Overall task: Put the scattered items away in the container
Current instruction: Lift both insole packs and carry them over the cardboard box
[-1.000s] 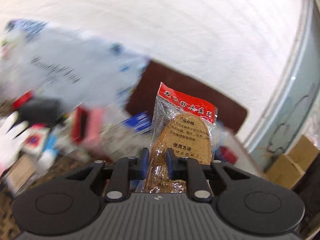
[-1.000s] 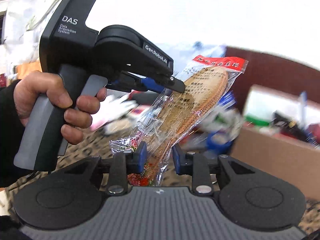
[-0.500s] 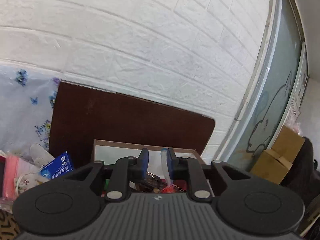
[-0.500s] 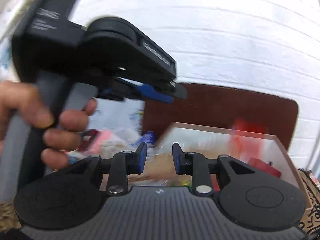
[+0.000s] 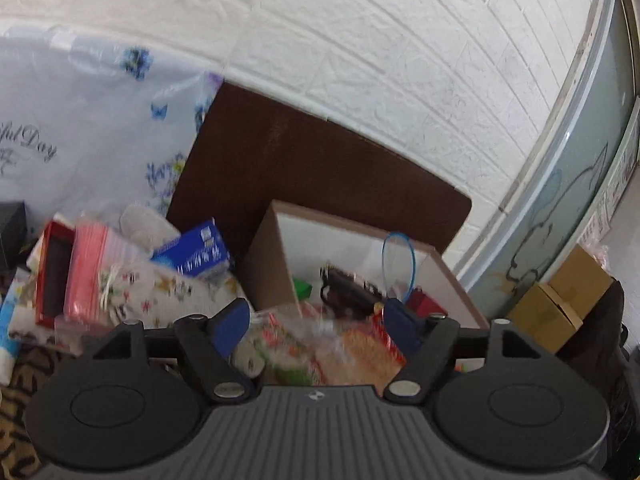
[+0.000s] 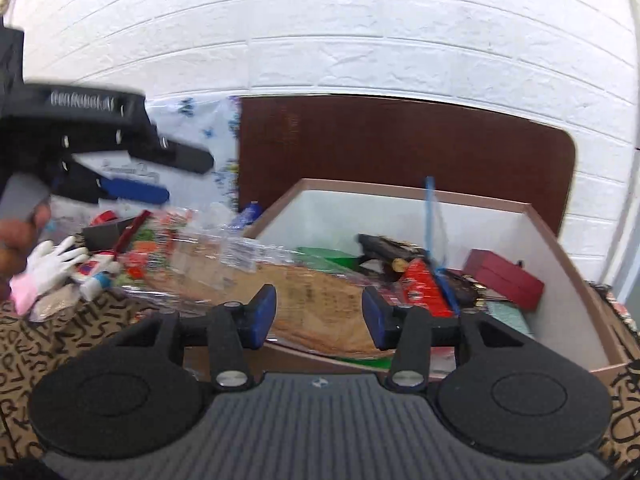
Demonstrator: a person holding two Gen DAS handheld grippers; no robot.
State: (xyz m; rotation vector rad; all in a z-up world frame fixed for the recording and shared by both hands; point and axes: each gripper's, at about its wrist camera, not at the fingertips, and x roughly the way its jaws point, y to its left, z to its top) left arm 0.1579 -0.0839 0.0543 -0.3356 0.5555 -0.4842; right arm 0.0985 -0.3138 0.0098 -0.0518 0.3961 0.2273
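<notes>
crinkly plastic insole packet (image 6: 304,300) lies across the box (image 6: 540,220) rim; it might slide out, both my grippers (image 6: 319,317) (image 5: 316,322) wide apart.

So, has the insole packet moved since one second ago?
Yes. The insole packet has left both grippers and now lies across the near rim of the box, partly inside.

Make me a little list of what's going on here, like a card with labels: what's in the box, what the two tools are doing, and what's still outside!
Container: cardboard box, open on top
Item just placed: insole packet, lying across the box's left edge, partly sticking out
Left tool: open, holding nothing, above the packet
Right tool: open, holding nothing, above the packet
Also in box: dark red case, green item, black object
Still outside: white glove, blue packet, red box
Surface: patterned cloth
</notes>
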